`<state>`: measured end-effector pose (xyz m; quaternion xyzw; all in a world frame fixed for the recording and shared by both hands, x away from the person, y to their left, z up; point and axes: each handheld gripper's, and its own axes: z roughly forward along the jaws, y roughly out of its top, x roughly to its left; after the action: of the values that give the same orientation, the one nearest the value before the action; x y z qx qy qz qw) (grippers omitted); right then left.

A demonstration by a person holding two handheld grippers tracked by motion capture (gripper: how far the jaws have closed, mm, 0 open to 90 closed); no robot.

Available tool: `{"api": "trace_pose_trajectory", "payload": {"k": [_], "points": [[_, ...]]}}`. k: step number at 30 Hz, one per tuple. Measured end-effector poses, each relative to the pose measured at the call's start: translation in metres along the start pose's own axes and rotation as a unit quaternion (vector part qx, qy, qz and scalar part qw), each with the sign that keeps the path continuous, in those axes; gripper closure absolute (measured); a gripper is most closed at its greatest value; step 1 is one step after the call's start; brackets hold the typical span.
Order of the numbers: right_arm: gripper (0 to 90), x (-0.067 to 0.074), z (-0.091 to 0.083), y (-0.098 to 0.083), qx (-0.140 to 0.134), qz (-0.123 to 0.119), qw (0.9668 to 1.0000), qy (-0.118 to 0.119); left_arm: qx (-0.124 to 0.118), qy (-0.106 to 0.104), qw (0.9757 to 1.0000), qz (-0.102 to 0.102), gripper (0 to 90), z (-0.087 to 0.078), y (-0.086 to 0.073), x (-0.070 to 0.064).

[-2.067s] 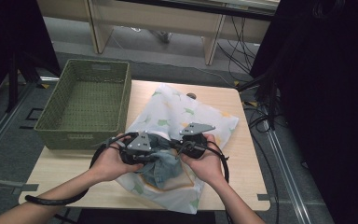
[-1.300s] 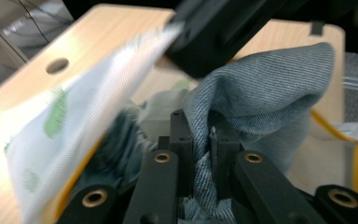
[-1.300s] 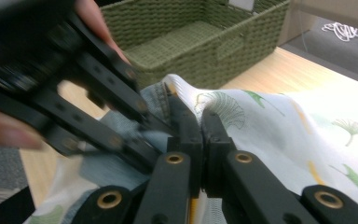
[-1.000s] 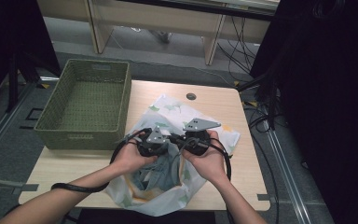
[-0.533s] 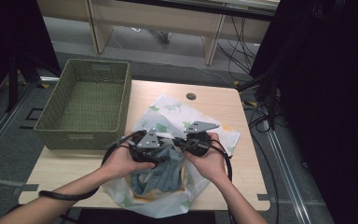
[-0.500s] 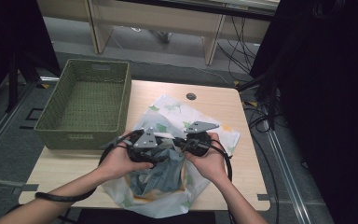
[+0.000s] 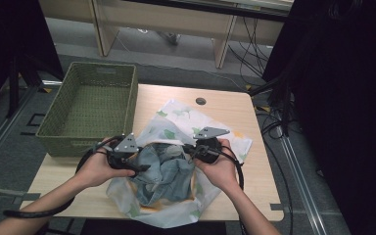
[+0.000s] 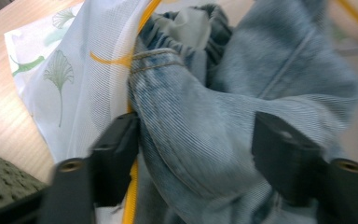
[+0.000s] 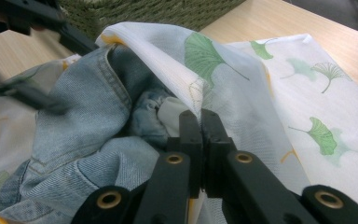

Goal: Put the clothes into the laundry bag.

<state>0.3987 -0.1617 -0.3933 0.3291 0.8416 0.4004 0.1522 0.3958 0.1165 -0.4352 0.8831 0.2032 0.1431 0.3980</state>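
A white mesh bag (image 7: 176,115) printed with green leaves and edged in yellow lies on the table, and blue jeans (image 7: 169,171) are bunched in its open mouth. My right gripper (image 7: 187,148) is shut on the bag's rim (image 9: 200,100), holding that edge up beside the jeans (image 9: 74,112). My left gripper (image 7: 141,165) is at the left side of the mouth. Its jaws opened wide and have just been closing a little. In the left gripper view they (image 8: 198,158) straddle a fold of jeans (image 8: 223,107) next to the bag's edge (image 8: 65,79) without pinching it.
A green woven basket (image 7: 63,142) stands on the left of the wooden table (image 7: 254,166), close to my left hand. A small round cable hole (image 7: 200,101) sits behind the bag. Dark furniture and cables are on the floor to the right.
My left gripper has let go, opened its jaws and drawn left, away from the right gripper. The bag's mouth now gapes wider around the jeans. The right gripper has stayed put.
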Motion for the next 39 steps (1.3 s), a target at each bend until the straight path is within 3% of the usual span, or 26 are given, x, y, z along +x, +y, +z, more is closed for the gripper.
{"api": "trace_pose_trajectory", "payload": {"k": [3, 6, 9, 11, 17, 19, 23, 31, 34, 37, 38, 39], "points": [[90.0, 0.002, 0.002, -0.001, 0.003, -0.001, 1.0, 0.002, 0.008, -0.003, 0.9998, -0.017, 64.2, 0.013, 0.003, -0.002], [90.0, 0.005, 0.002, -0.001, 0.004, -0.002, 1.0, 0.002, 0.004, 0.002, 0.9994, -0.035, 78.7, 0.024, 0.009, -0.004], [90.0, 0.005, 0.001, 0.0, -0.001, -0.004, 1.0, 0.004, 0.008, 0.009, 0.9992, -0.038, 85.5, 0.03, 0.016, -0.006], [90.0, 0.006, -0.001, 0.002, -0.008, -0.005, 1.0, 0.003, 0.009, 0.013, 0.9995, -0.027, 85.8, 0.033, 0.02, -0.009], [90.0, 0.011, -0.01, 0.012, -0.041, -0.017, 0.999, -0.001, -0.029, 0.033, 0.999, 0.0, 85.9, 0.043, 0.037, -0.024], [90.0, 0.013, -0.012, 0.014, -0.046, -0.02, 0.9987, -0.001, -0.027, 0.034, 0.999, 0.012, 85.7, 0.052, 0.041, -0.027], [90.0, 0.011, -0.009, 0.009, -0.033, -0.017, 0.9993, 0.0, -0.01, 0.045, 0.998, 0.043, 85.2, 0.074, 0.04, -0.03], [90.0, 0.002, 0.0, -0.006, 0.002, 0.0, 1.0, 0.0, -0.011, 0.058, 0.9971, 0.047, 83.3, 0.094, 0.04, -0.023], [90.0, -0.002, 0.005, -0.011, 0.012, 0.003, 0.9999, -0.001, -0.013, 0.046, 0.9976, 0.049, 75.8, 0.092, 0.04, -0.022], [90.0, -0.004, 0.006, -0.013, 0.017, 0.006, 0.9998, -0.002, -0.022, 0.029, 0.9982, 0.047, 60.8, 0.082, 0.039, -0.024], [90.0, -0.003, 0.005, -0.013, 0.02, 0.017, 0.9996, -0.003, -0.028, 0.022, 0.9982, 0.048, 56.0, 0.076, 0.039, -0.025], [90.0, -0.005, 0.006, -0.013, 0.018, 0.006, 0.9998, -0.003, -0.038, 0.017, 0.9977, 0.054, 51.6, 0.07, 0.039, -0.026]]}}
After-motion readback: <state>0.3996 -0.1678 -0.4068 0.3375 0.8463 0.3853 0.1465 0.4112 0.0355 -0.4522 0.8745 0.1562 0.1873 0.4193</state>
